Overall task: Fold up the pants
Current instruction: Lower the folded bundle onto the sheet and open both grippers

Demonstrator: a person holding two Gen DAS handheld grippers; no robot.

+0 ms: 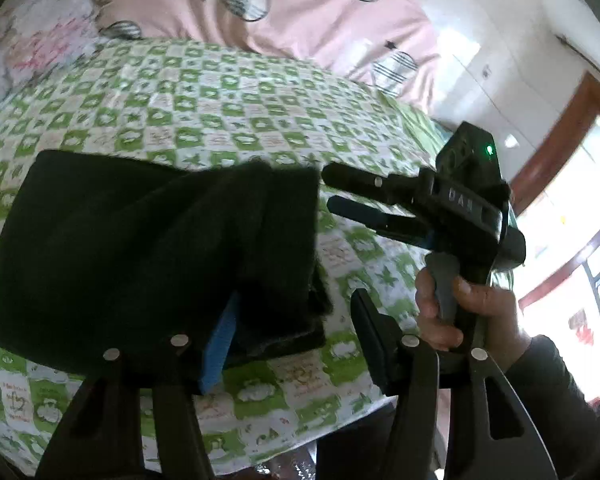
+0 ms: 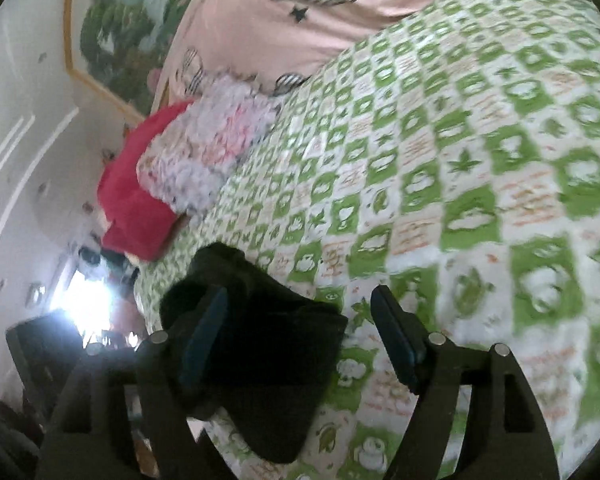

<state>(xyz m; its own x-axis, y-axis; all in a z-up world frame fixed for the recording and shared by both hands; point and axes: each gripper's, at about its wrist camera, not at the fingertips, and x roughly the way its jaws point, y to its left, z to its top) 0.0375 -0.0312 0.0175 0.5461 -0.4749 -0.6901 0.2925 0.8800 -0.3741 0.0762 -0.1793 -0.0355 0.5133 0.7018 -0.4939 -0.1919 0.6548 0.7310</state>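
Left tool (image 1: 296,340) wide, pads clear of cloth; folded black pants (image 1: 148,256) flat on bed, their near edge lying over the left blue pad (image 1: 220,344). Right tool (image 1: 326,192) level, just beside pants' right edge, jaws parted, nothing gripped; hand (image 1: 456,304) wrapped round its handle, dark sleeve (image 1: 548,380) behind. From right wrist: right tool (image 2: 300,316) wide, pants (image 2: 260,360) bunched against left finger. Green checked sheet (image 1: 228,100) beneath. Pink quilt (image 1: 300,8) beyond; red pillow (image 2: 132,200) and floral cloth (image 2: 204,148) at far corner. No containers seen.
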